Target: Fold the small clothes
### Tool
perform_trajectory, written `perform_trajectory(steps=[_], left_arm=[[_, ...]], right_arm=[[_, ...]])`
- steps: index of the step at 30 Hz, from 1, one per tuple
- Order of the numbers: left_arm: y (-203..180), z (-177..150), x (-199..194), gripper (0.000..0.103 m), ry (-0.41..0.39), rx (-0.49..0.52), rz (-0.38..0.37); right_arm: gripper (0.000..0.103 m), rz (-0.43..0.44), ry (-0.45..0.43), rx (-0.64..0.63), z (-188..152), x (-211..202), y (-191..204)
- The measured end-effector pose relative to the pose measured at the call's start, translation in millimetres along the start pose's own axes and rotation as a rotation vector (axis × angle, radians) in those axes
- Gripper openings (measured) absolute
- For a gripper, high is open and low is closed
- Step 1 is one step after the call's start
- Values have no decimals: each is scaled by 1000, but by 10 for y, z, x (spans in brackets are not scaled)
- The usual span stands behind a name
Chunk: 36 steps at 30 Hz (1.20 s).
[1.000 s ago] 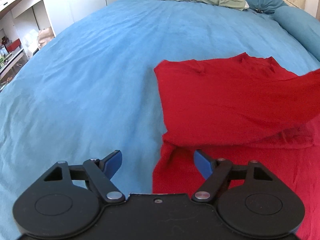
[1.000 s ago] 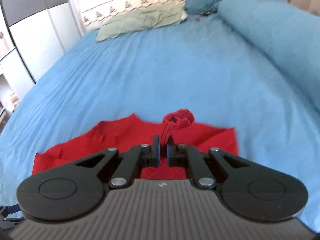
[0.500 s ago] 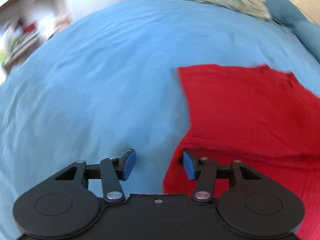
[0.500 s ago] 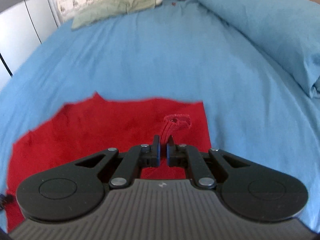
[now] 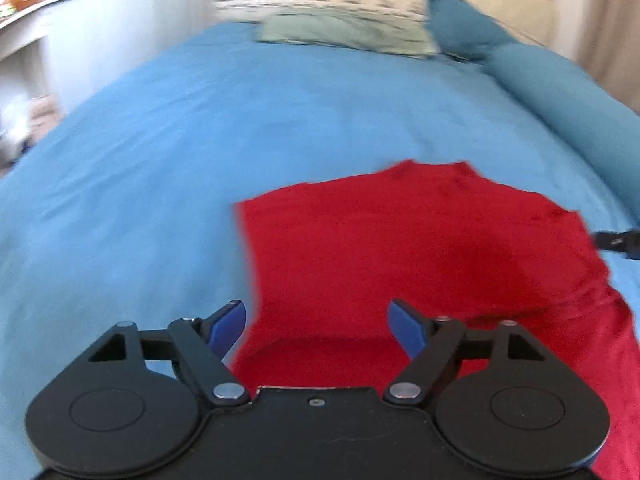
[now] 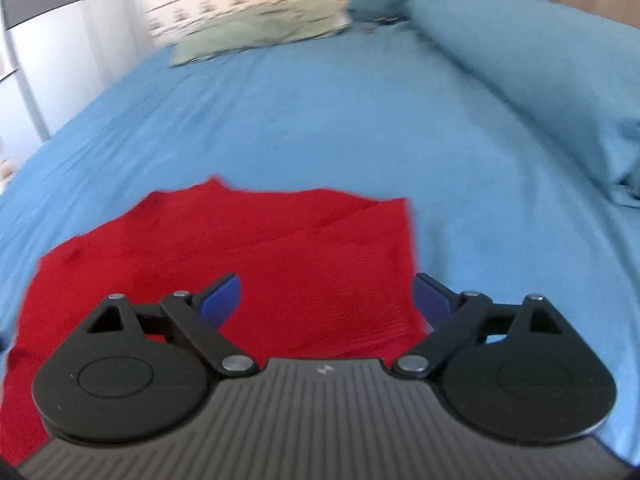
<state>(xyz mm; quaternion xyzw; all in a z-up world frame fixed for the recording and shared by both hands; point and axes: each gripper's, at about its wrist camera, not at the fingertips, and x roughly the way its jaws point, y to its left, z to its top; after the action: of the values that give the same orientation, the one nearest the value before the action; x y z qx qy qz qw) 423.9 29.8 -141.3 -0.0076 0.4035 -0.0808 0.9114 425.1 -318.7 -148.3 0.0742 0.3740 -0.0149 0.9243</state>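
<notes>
A red garment (image 5: 420,248) lies folded over on the blue bedspread (image 5: 168,152). It also shows in the right wrist view (image 6: 256,248), with a folded flap on its right side. My left gripper (image 5: 318,326) is open and empty, just above the garment's near left edge. My right gripper (image 6: 328,296) is open and empty over the garment's near right edge. A dark part of the right gripper (image 5: 618,242) shows at the far right of the left wrist view, beside the garment's right corner.
Pillows (image 5: 344,34) lie at the head of the bed. A rolled blue duvet (image 6: 532,80) runs along the bed's right side. White furniture (image 5: 24,52) stands past the bed's left edge. A wardrobe (image 6: 60,52) stands at the far left.
My right gripper has opened and let go of the red garment's edge, which now lies folded flat. My left gripper has opened wider and shifted right, over the garment. Both views are blurred by motion.
</notes>
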Motion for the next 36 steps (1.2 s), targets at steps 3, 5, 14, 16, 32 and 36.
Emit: perform_trajectory(steps=[3, 5, 14, 16, 32, 36], left_arm=[[-116, 73, 311, 82, 48, 14, -57], [-99, 65, 521, 82, 86, 4, -28], [7, -177, 531, 82, 121, -37, -18], [-46, -184, 500, 81, 128, -1, -1], [137, -495, -1191, 93, 120, 9, 71], [182, -988, -1371, 85, 241, -37, 57]], right_arm=[[103, 47, 20, -19, -85, 157, 78], [103, 42, 42, -49, -155, 278, 102], [103, 16, 93, -46, -401, 390, -174], [103, 13, 97, -34, -403, 339, -215], [103, 15, 65, -105, -503, -1546, -465], [102, -9, 203, -78, -1003, -1800, -508]])
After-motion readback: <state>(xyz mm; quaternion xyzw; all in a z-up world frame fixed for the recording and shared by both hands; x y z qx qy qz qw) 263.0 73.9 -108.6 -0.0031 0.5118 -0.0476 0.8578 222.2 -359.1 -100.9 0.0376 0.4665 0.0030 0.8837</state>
